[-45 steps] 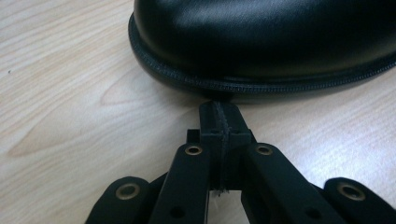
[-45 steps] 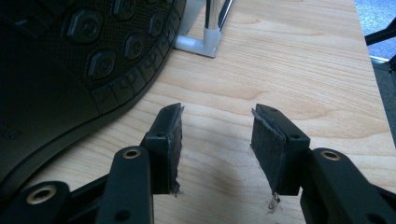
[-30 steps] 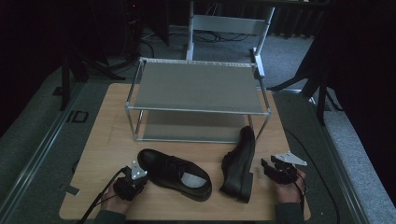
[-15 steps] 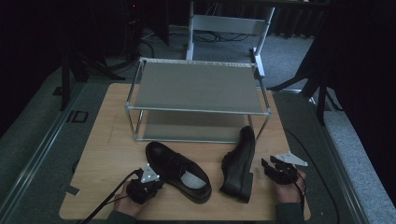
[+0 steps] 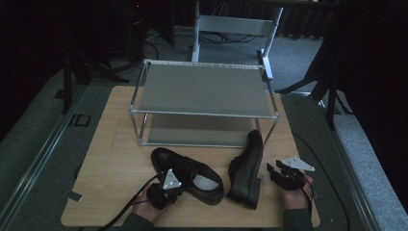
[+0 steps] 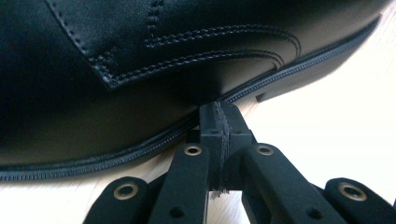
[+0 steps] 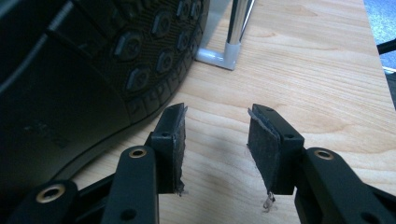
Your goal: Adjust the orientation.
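Observation:
Two black leather shoes lie on the wooden table [image 5: 110, 144] in front of a metal two-shelf rack [image 5: 202, 91]. The left shoe [image 5: 185, 173] rests upright on its sole, opening upward. The right shoe [image 5: 248, 168] lies on its side, its treaded sole [image 7: 140, 51] facing my right gripper. My left gripper [image 5: 166, 192] is shut with nothing between its jaws, its tip [image 6: 220, 121] pressed against the left shoe's side [image 6: 140, 56] just above the sole. My right gripper [image 5: 279, 172] stands open on the table [image 7: 303, 70] beside the right shoe, nothing between its pads.
The rack's front right leg [image 7: 236, 32] stands just beyond the right gripper. A grey chair frame [image 5: 235, 29] stands behind the table. Dark floor and stand legs surround the table, and bare wood lies to the left of the shoes.
My left gripper has moved right and forward along the table's front, from the left shoe's toe end to its side. The right gripper and both shoes have stayed put.

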Demonstrator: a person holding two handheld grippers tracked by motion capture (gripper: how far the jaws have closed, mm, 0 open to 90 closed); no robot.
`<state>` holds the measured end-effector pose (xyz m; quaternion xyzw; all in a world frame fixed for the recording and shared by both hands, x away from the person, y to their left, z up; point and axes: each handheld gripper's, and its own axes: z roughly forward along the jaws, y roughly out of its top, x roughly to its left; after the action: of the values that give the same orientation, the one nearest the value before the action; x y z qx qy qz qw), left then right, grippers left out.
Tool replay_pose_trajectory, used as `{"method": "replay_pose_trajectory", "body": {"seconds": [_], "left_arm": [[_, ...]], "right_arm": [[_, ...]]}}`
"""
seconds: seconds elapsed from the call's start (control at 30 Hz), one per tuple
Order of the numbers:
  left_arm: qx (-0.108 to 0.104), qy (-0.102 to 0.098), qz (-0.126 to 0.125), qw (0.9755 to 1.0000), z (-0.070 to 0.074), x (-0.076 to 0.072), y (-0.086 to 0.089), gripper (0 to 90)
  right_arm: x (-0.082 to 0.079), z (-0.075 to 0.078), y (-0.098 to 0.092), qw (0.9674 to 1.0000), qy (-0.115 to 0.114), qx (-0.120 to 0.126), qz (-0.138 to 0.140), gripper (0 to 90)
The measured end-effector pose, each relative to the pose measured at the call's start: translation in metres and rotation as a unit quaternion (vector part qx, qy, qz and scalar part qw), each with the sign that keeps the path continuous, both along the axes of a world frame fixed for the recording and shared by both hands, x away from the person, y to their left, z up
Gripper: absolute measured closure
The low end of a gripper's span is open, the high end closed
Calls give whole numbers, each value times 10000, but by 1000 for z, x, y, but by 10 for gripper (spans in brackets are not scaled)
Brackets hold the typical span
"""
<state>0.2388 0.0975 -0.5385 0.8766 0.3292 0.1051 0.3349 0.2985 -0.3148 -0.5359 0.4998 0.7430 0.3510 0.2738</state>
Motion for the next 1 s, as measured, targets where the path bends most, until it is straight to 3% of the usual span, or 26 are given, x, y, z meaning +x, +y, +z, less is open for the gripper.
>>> {"method": "replay_pose_trajectory", "body": {"seconds": [0.13,0.17,0.33,0.47,0.67,0.7,0.77,0.9,1.0], "left_arm": [[6,-1,-45,10000,0,1,-2,900],[-107,-13,-63,9999,-2,0,2,898],[-286,-193,41,9994,2,-6,17,864],[-369,-348,262,9984,8,-5,32,855],[-418,-389,636,9963,10,1,51,797],[-447,-421,755,9953,11,2,56,782],[-476,-446,870,9941,12,3,59,730],[-510,-450,948,9932,12,4,62,695],[-475,-431,967,9933,10,5,62,686]], "right_arm": [[-2,3,2,10000,-23,20,21,555],[-6,8,3,9999,-90,68,52,555],[-17,24,7,9994,-253,201,143,562],[-25,37,12,9986,-391,263,255,574],[-33,53,28,9968,-493,300,549,584],[-35,58,37,9958,-518,277,706,593],[-37,60,46,9944,-484,293,890,641],[-40,62,59,9928,-345,236,1125,862],[-41,62,64,9923,-223,131,1213,900]]}}
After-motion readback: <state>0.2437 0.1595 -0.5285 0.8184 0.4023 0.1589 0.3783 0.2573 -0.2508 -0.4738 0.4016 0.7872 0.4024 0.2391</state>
